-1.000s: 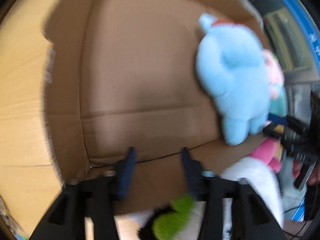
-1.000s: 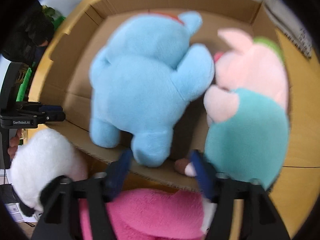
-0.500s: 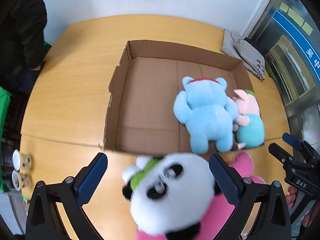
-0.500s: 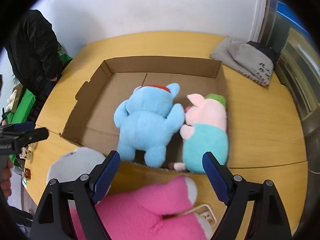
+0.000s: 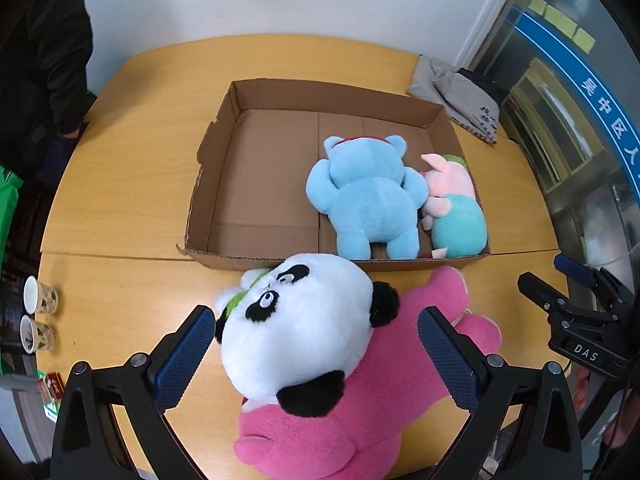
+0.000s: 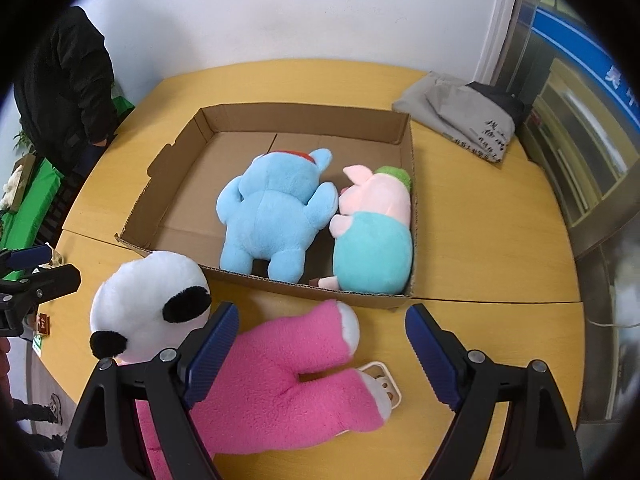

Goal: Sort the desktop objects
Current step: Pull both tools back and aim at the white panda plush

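Wooden bench [image 5: 132,184] held a cardboard box [image 5: 224,152]; both grippers, left gripper [image 5: 316,354] and right gripper [image 6: 320,350], hovered with jaws wide and empty, and the left would best close squarely round the panda plush [image 5: 296,320] before lifting.

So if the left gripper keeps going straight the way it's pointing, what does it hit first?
Most likely the round white-and-black panda plush head, which sits between the open left gripper fingers, lying on the pink fleece plush. Depth is unclear.
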